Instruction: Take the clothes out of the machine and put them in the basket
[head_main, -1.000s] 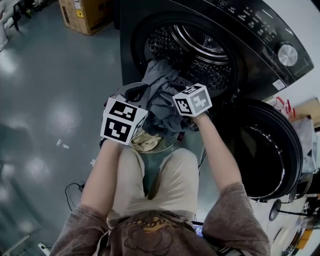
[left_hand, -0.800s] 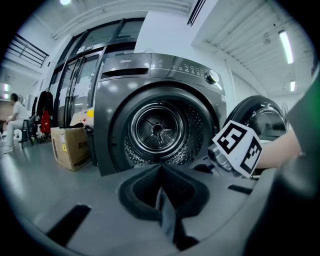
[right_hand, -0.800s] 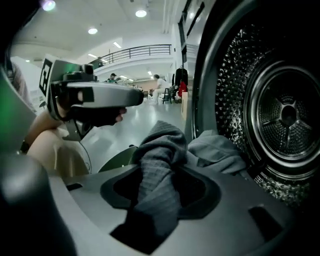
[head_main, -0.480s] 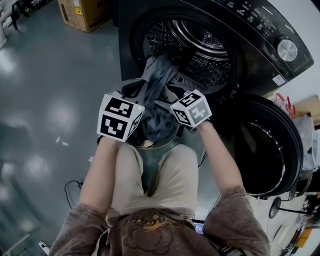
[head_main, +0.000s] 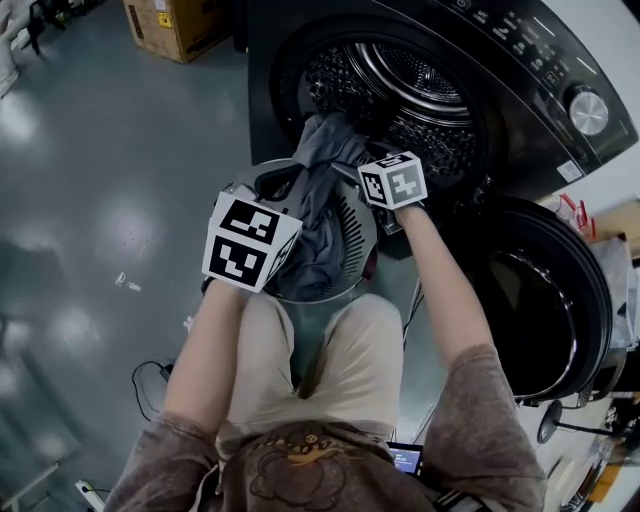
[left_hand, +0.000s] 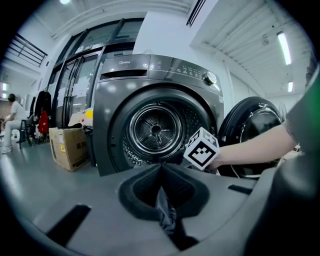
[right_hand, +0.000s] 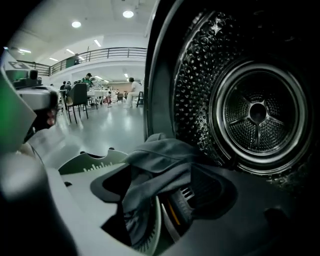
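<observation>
**Grey garment halfway between machine and basket**

From where I stand, the person is crouched at the front of the machine (head_main: 520, 70), with its round door (head_main: 540, 300) swung open to their right. A grey garment (head_main: 322, 195) trails out of the drum (head_main: 410, 90), over the lip of the opening and down into the basket (head_main: 358, 228). The basket sits low, just in front of the opening, between the person's knees and the machine. So the garment is only partly out: its top end lies at the drum's mouth and its lower folds are already in the basket.

The left claw (left_hand: 161, 169) has its jaws pinched together on a fold of that cloth, which hangs down below the tips. The right claw (right_hand: 167, 172) is up by the mouth of the drum and its jaws are opening. The garment lies draped across the gap between them, but the pads are not pressing on it.

I'd say this is the transfer step, with the right side letting go. The next move, by my reckoning, is to get the trailing end clear of the opening and into the basket. Either the left claw draws it down, or the right takes a fresh hold nearer the drum. Beyond the garment the drum looks bare in both claw views, though its lowest front part is hidden.
</observation>
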